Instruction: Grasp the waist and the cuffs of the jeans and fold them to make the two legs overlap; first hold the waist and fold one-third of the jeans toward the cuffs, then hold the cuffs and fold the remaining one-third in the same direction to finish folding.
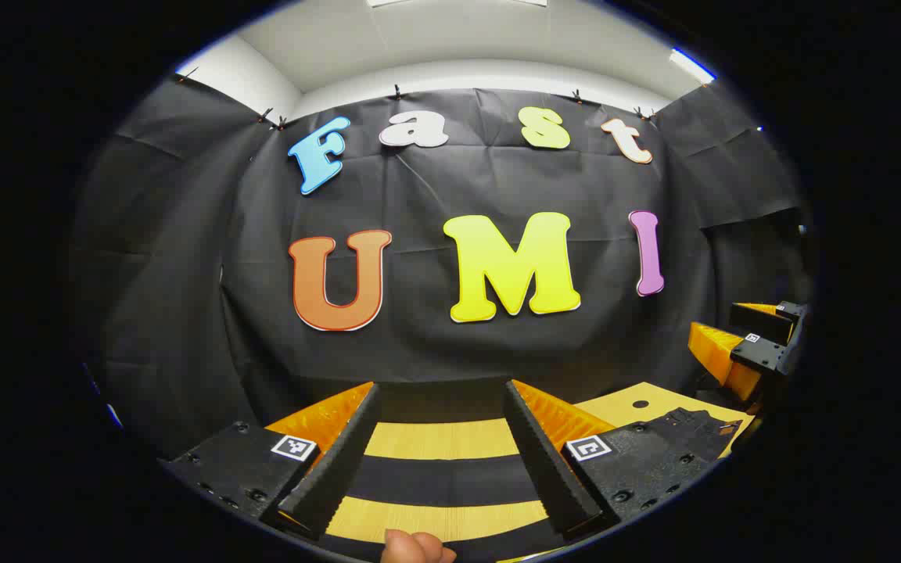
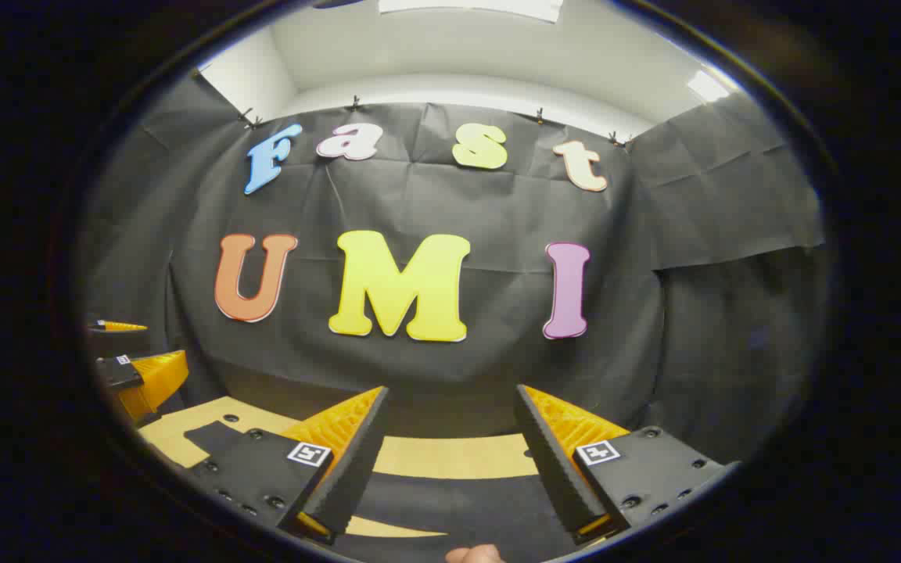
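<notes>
Right now both tools are held up level, facing the black cloth wall, and neither grips anything. In the left gripper view, the left tool [image 1: 441, 453] has its two black ridged fingers [image 1: 335, 461] with orange backs spread wide apart, nothing between them. Beneath lies the pale wooden surface [image 1: 439, 439], crossed by dark bands of cloth whose nature I cannot tell. A fingertip [image 1: 417, 547] pokes in at the bottom edge. The dark jeans [image 1: 681, 430] lie flat on the surface off to the right, their waist end visible. Above them hangs the right tool, seen in the right gripper view [image 2: 450, 461] with its fingers likewise released and wide. There the left tool appears at the far left, and a dark corner of the jeans lies below it.
</notes>
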`<state>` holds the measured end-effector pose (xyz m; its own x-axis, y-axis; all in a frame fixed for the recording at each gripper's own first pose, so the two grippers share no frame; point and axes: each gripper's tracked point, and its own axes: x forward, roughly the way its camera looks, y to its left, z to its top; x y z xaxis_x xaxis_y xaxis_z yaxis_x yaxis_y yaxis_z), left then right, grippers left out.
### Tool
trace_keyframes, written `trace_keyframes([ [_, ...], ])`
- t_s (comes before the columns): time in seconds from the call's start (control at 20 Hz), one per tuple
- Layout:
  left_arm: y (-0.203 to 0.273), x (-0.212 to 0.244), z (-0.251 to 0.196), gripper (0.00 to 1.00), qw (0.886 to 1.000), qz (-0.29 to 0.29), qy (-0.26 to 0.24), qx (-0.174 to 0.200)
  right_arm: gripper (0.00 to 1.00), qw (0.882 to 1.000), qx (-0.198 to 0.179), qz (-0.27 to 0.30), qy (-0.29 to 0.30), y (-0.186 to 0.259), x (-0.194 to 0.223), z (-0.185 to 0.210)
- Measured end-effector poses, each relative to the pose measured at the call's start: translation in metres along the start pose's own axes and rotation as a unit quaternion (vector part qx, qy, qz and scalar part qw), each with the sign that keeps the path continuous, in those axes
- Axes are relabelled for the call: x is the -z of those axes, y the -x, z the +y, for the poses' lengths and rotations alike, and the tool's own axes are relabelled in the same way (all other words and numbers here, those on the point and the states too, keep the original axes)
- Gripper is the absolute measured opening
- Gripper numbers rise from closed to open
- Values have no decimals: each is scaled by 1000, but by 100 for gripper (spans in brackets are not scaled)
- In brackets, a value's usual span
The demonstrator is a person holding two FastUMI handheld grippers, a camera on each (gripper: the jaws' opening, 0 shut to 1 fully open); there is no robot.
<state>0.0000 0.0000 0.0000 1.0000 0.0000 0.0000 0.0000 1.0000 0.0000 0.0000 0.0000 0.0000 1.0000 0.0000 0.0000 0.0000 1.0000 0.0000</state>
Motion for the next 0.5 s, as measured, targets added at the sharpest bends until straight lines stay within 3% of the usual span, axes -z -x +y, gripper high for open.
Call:
trace_keyframes([
  [0.5,-6,0,10,100,1000,-2,-12,-21,95,1000,-14,-7,0,-12,-4,-5],
])
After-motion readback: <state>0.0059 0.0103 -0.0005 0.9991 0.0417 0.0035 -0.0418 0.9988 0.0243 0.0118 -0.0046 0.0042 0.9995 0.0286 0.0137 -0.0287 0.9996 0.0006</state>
